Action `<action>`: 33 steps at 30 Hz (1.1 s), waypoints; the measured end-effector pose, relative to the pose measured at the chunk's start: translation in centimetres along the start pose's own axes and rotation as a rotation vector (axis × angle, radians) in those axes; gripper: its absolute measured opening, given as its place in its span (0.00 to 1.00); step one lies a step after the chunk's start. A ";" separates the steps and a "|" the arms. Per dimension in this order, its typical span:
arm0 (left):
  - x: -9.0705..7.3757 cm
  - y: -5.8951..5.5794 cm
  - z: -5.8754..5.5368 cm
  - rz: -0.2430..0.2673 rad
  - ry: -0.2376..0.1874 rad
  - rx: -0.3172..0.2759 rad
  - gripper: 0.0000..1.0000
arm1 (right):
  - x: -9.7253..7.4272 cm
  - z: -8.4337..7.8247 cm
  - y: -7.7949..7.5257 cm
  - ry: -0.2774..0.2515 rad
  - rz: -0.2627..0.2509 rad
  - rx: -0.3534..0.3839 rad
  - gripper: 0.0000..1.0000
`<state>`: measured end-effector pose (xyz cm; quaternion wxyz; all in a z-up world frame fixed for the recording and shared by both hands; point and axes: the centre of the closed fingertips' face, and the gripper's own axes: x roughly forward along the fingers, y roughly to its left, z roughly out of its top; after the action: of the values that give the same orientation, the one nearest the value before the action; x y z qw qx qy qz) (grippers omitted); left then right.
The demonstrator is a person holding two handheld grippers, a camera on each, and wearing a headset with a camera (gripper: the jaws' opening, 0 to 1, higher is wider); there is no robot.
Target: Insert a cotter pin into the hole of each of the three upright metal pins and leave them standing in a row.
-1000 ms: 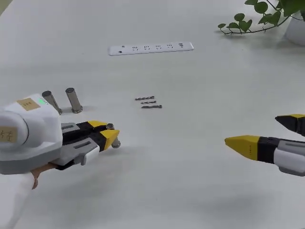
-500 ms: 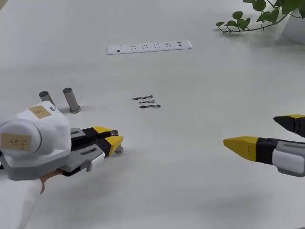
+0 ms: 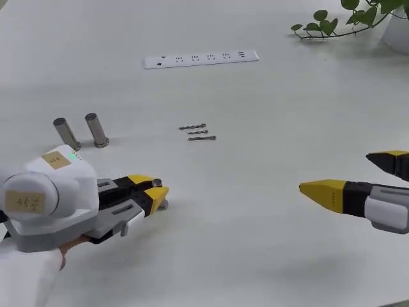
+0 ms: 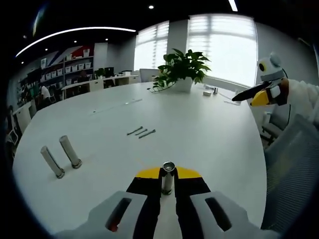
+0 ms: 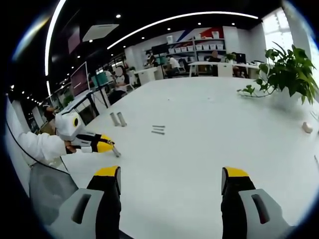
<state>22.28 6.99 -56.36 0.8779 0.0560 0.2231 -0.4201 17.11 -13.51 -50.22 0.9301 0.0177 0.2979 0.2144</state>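
My left gripper (image 3: 155, 190) is shut on a metal pin (image 4: 167, 177), which stands between its yellow tips (image 4: 168, 174) near the table's front left. Two more metal pins (image 3: 66, 134) (image 3: 97, 130) stand upright side by side behind it, to the left. Three cotter pins (image 3: 197, 132) lie together in the middle of the table, also visible from the left gripper view (image 4: 141, 132). My right gripper (image 3: 358, 179) hovers at the right, open and holding nothing, its jaws wide apart (image 5: 169, 180).
A white power strip (image 3: 201, 59) lies at the back of the table. A potted plant (image 3: 348, 16) stands at the back right corner. The white table (image 3: 268, 115) stretches wide between the grippers.
My left gripper has drawn toward me and slightly right with the metal pin in it. The right gripper has barely moved. The camera shifted a little.
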 end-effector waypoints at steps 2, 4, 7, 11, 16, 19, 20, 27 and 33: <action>0.0 0.0 0.0 0.002 -0.001 -0.003 0.06 | 0.0 0.0 0.1 0.001 0.002 -0.001 0.81; 0.0 -0.1 -0.1 0.003 -0.004 -0.036 0.07 | 0.0 -0.1 0.2 0.003 0.003 -0.003 0.81; -0.1 -0.1 -0.1 0.001 -0.001 -0.045 0.07 | 0.0 0.0 0.3 0.000 0.004 -0.002 0.81; -0.7 0.8 -0.1 0.047 0.008 -0.046 0.18 | 0.0 0.0 0.3 0.003 0.004 -0.006 0.80; -1.9 0.8 0.2 0.024 -0.002 -0.046 0.34 | 0.1 -0.1 0.6 0.006 0.009 -0.008 0.80; -2.6 0.8 0.7 0.026 -0.029 -0.099 0.45 | 0.2 0.1 0.5 0.002 0.015 -0.005 0.81; -3.0 0.6 1.2 0.004 -0.053 -0.114 0.47 | 0.2 0.1 0.5 -0.001 0.016 -0.004 0.81; -4.5 1.2 1.8 0.054 -0.077 -0.134 0.85 | 0.5 0.1 0.6 0.001 0.019 -0.005 0.80; -5.8 0.3 1.8 0.031 -0.092 -0.144 0.99 | 0.6 0.2 0.6 0.003 0.024 -0.010 0.80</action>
<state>19.95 10.83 -52.20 0.8954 -0.0232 0.2115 -0.3912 17.41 -12.71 -50.33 0.9270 0.0164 0.2981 0.2270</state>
